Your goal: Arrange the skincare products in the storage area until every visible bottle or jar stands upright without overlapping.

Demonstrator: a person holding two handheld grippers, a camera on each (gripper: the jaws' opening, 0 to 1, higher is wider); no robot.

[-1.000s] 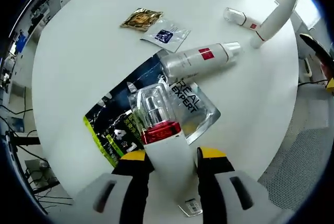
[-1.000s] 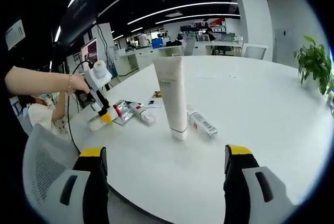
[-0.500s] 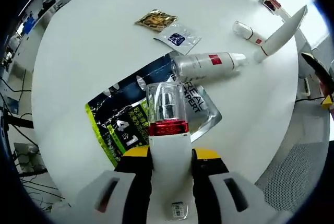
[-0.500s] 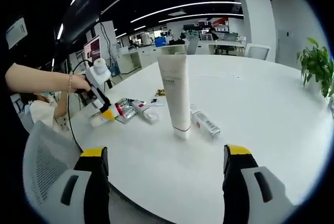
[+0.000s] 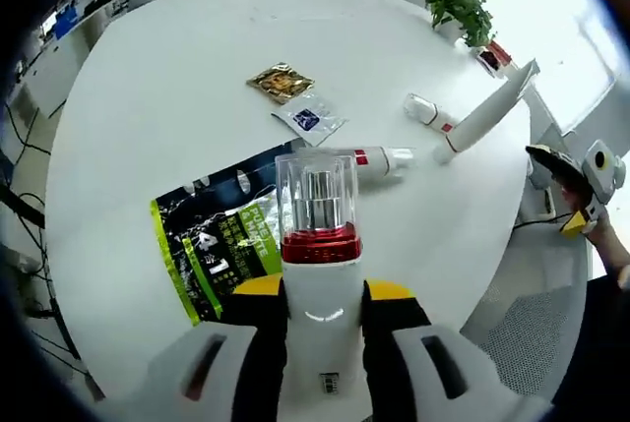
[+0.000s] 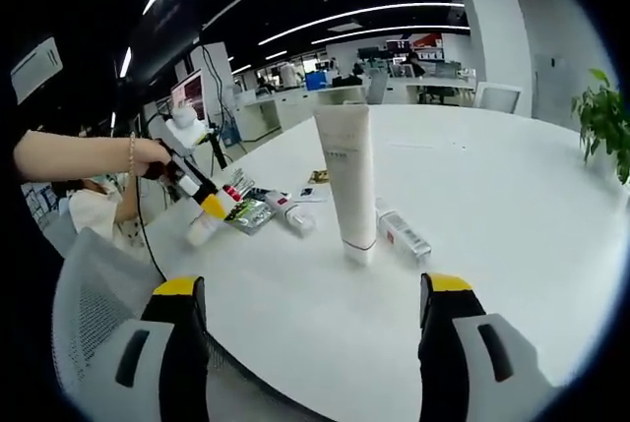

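A round white table [image 5: 138, 117] carries everything. On it lies a large black and green foil pouch [image 5: 221, 240], flat, with a silver bottle [image 5: 379, 159] lying on its side just past the pouch's far corner. Farther along, a tall white tube [image 6: 350, 181] stands upright on its cap (it looks slanted in the left gripper view), and a small white bottle [image 6: 404, 235] lies on its side just beside the tube's base. Two flat sachets sit apart from the pouch: a clear one with a dark label [image 5: 309, 118] and, just beyond it, a gold one [image 5: 281, 81].

The left gripper [image 5: 323, 296] pinches the white body of a pump bottle [image 5: 317, 245] with a red collar and clear cap, held up above the table, over the pouch's near edge. In the right gripper view it hangs lifted beside the table edge.

The right gripper [image 6: 307, 294] is spread wide with nothing between its jaws, off the table's edge, facing the tube.
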